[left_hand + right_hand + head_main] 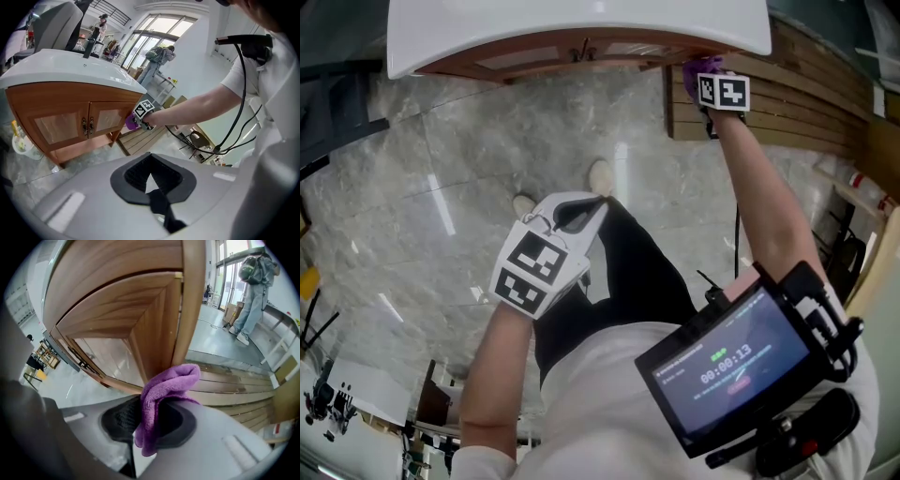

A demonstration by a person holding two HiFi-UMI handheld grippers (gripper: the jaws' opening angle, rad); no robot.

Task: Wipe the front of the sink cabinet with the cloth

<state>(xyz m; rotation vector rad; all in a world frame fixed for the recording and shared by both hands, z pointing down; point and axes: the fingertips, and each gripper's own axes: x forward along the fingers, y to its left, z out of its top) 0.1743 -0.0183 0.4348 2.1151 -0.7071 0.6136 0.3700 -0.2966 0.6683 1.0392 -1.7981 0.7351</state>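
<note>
The wooden sink cabinet (70,124) has two doors under a white basin top (581,37). My right gripper (150,423) is shut on a purple cloth (164,390) and presses it against the cabinet's right corner post (187,310). In the head view the right gripper (722,91) reaches to the cabinet's right end, with the cloth (698,67) at its tip. The left gripper view shows the same cloth (130,122) beside the right door. My left gripper (548,253) hangs back over my legs, away from the cabinet. Its jaws (151,180) are shut on nothing.
A slatted wooden platform (769,103) lies on the marble floor right of the cabinet. My shoes (600,176) stand close in front of the cabinet. A small tub with bottles (21,140) sits left of it. A person with a backpack (255,282) stands farther back.
</note>
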